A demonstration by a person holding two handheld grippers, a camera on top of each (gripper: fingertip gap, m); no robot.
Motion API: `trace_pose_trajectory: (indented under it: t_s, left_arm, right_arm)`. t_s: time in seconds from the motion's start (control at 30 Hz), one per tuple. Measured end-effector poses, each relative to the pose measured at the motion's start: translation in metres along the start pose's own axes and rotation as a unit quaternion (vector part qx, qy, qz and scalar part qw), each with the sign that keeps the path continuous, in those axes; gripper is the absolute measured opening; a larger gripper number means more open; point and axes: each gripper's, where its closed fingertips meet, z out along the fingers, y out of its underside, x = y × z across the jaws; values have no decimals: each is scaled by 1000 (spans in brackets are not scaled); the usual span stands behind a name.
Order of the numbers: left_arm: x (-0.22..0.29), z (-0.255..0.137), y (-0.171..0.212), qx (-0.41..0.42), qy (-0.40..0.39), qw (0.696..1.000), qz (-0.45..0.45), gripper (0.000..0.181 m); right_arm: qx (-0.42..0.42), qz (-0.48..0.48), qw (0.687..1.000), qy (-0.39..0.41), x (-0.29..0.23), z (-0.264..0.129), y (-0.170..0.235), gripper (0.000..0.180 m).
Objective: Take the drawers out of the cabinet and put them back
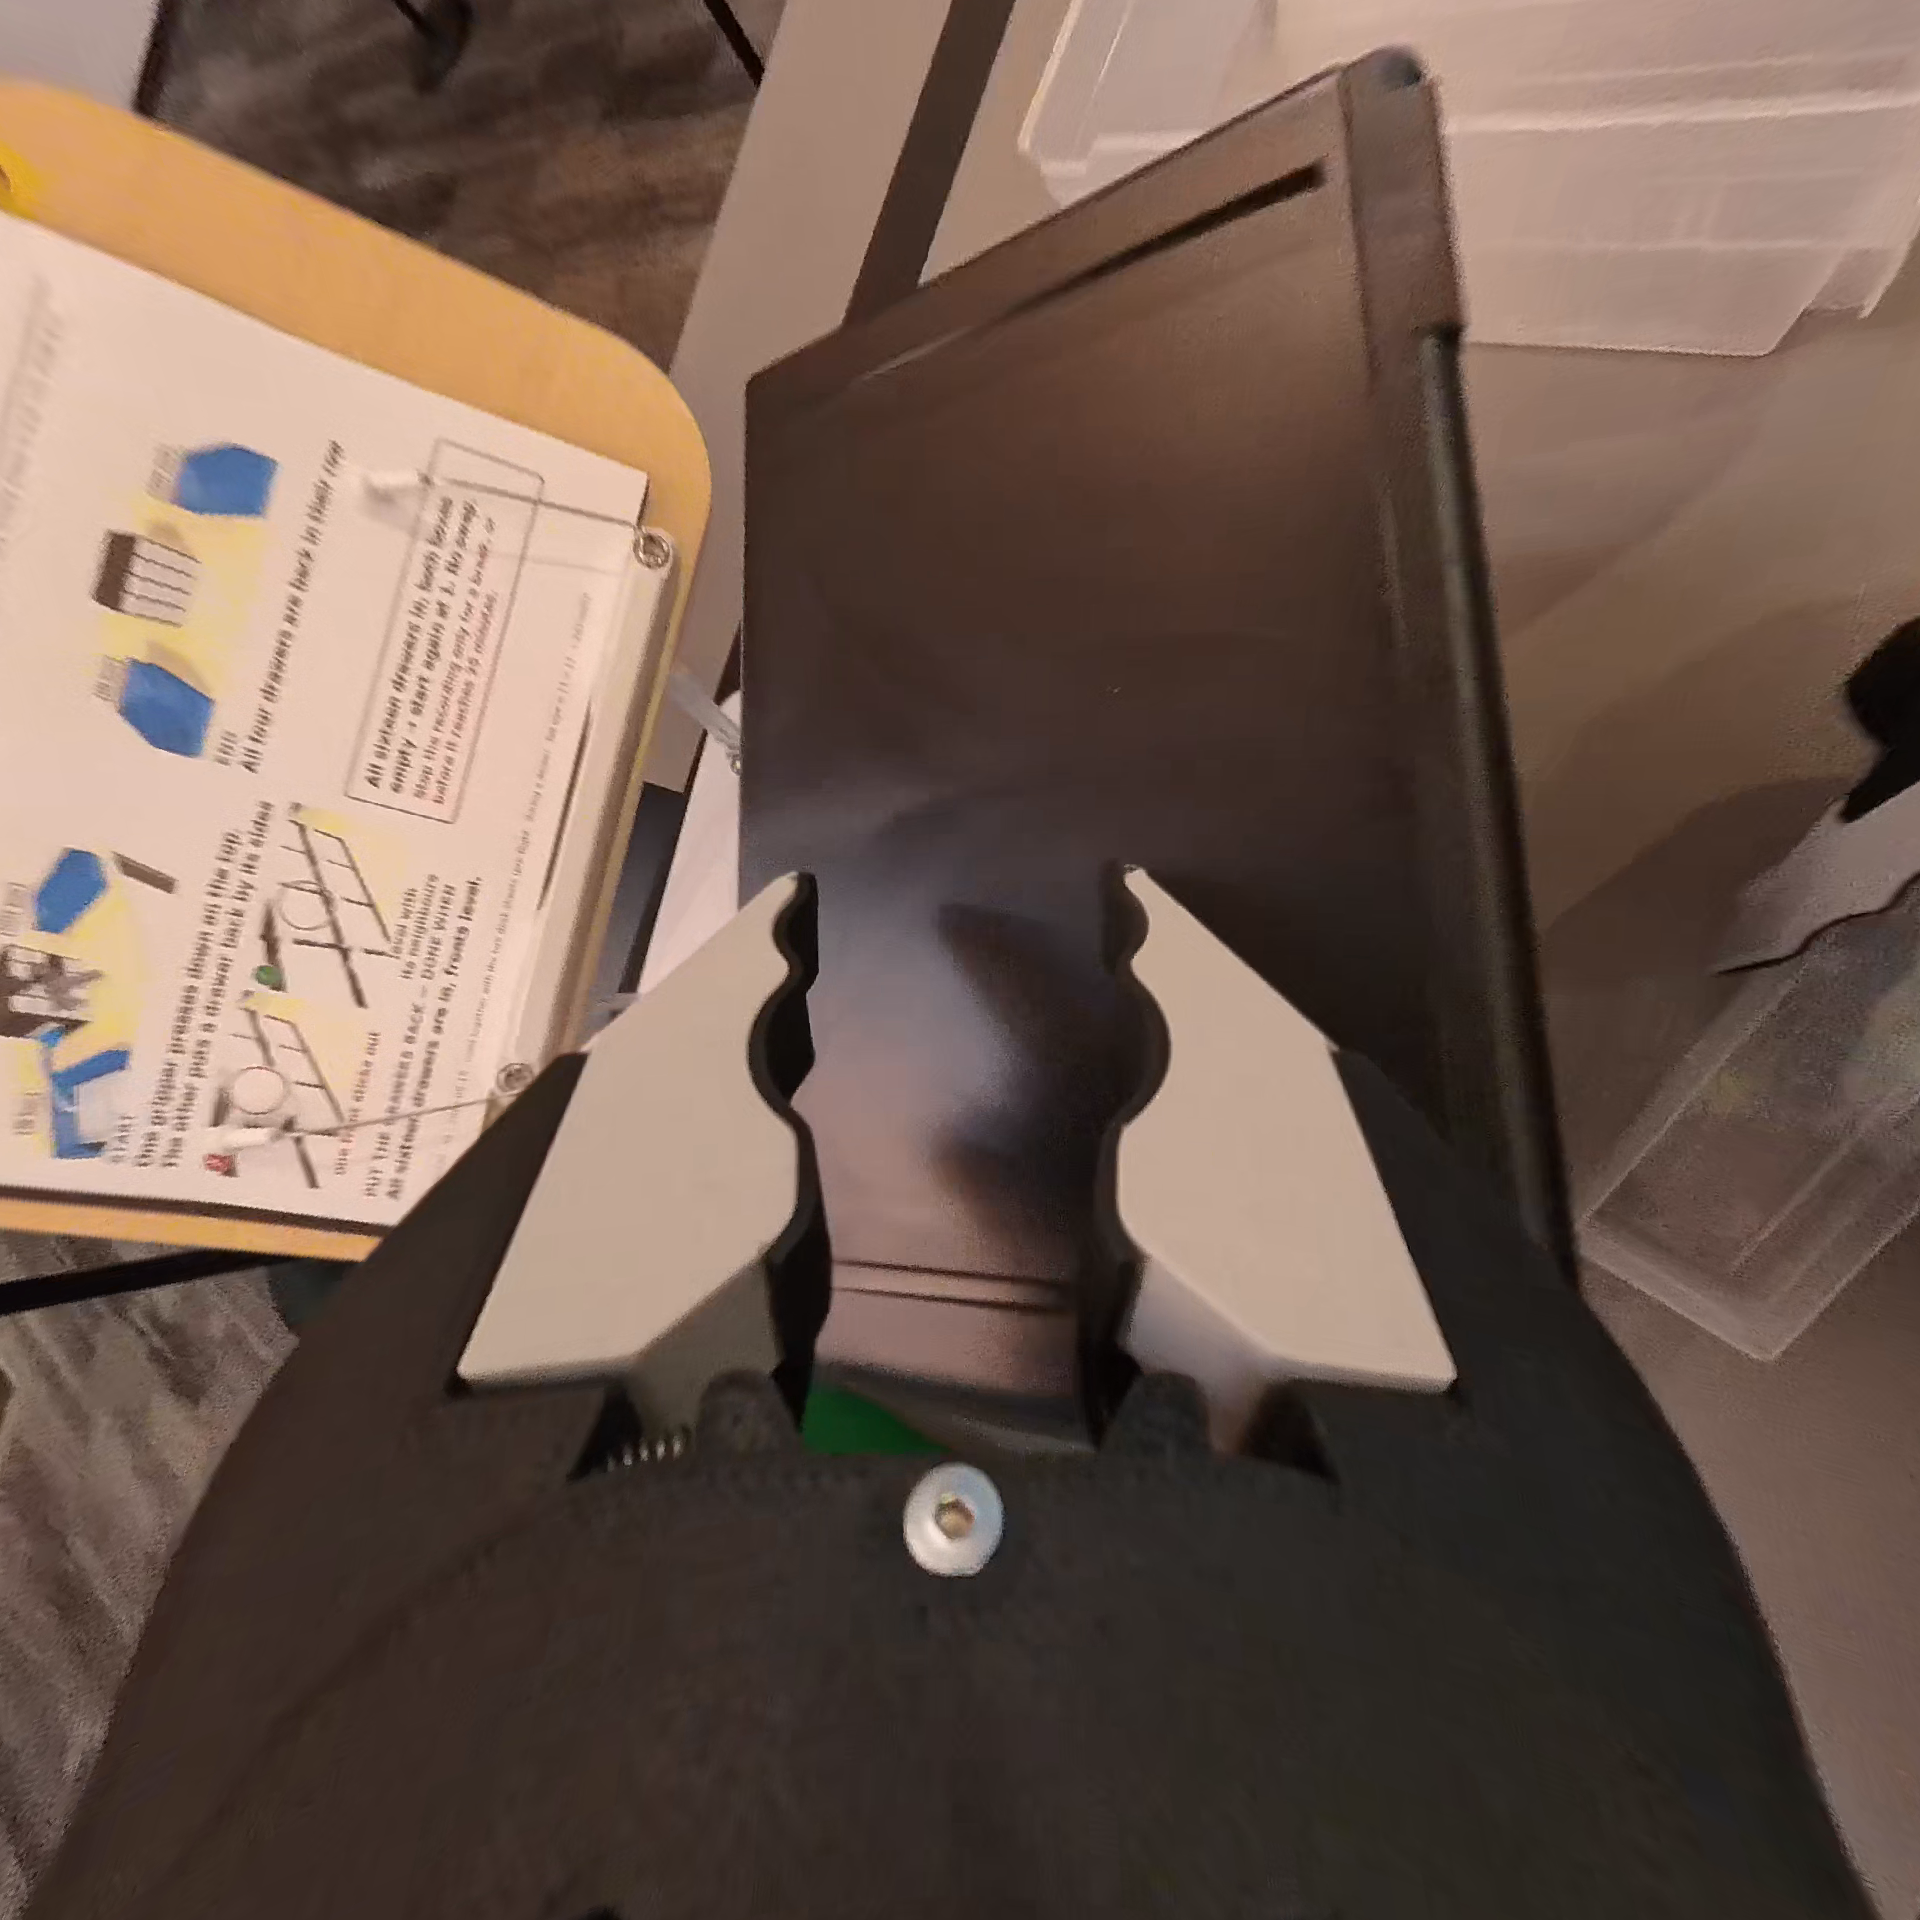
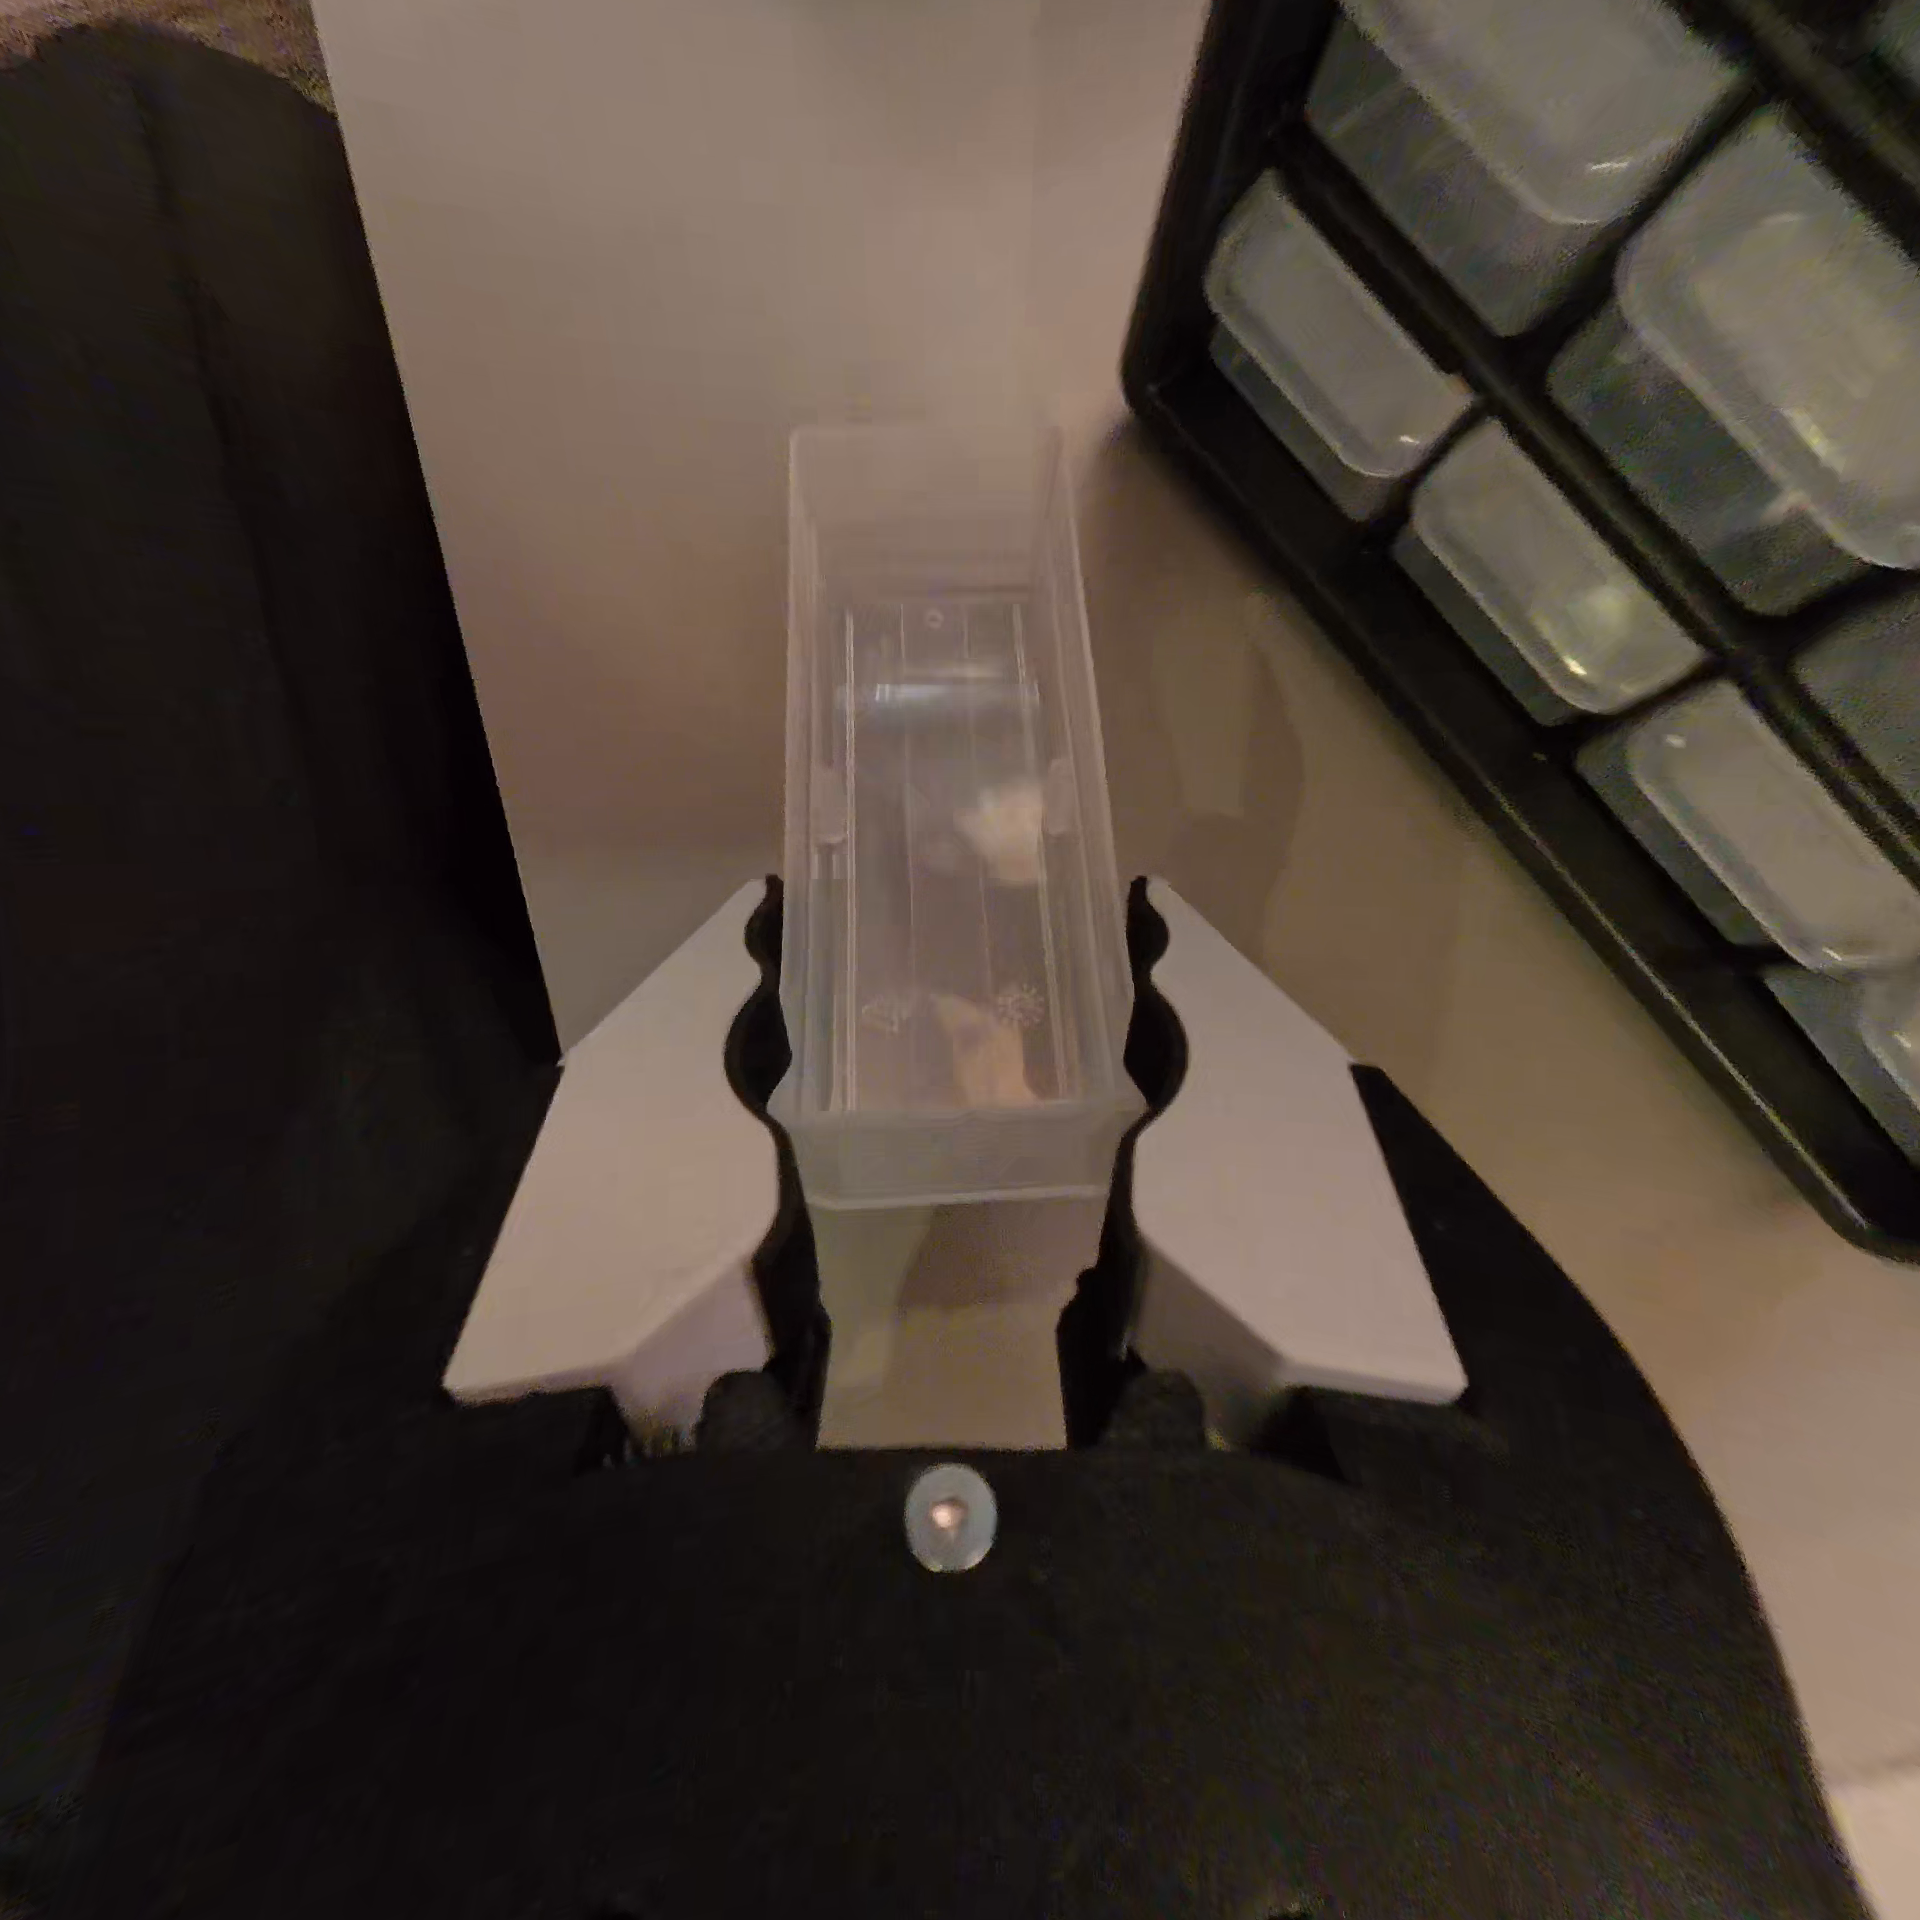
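Note:
In the left wrist view the black cabinet (image 1: 1091,582) shows its flat top, and my left gripper (image 1: 964,883) is right over it, jaws apart with nothing between them. In the right wrist view my right gripper (image 2: 956,883) is shut on a clear plastic drawer (image 2: 935,727), gripping its near end; the drawer points away over the beige table (image 2: 644,436). The cabinet's front (image 2: 1226,343) stands at the right with several clear drawers (image 2: 1548,561) in their slots. Another clear drawer (image 1: 1766,1153) lies on the table to the right of the cabinet.
A printed instruction sheet (image 1: 312,727) lies on a tan wooden board (image 1: 457,301) left of the cabinet. A clear storage bin (image 1: 1662,177) stands behind the cabinet. Grey carpet (image 1: 94,1455) lies below. A black fabric mass (image 2: 187,623) fills the left of the right wrist view.

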Motion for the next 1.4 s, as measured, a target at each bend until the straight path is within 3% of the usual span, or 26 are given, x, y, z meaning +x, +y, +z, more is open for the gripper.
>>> trace_pose_trajectory:
  t_s: [0.07,0.3,0.6,0.8,1.1,1.4]
  left_arm:
    - [-1,8,-1,19,16,999,-27,44]
    - [2,12,-1,100,106,978,-147,36]
    - [5,13,-1,87,117,979,-139,32]
    - [9,14,-1,79,128,979,-134,26]
    - [8,14,0,80,132,978,-142,26]
    - [8,14,0,81,133,977,-144,26]
  right_arm:
    - [4,11,1000,21,8,-15,2,64]
    - [43,111,986,113,50,-72,16,61]
    - [87,252,934,237,104,-125,33,60]
    - [89,285,911,284,125,-128,36,60]
    - [80,287,908,294,126,-119,31,59]
    - [139,306,889,312,135,-107,25,58]
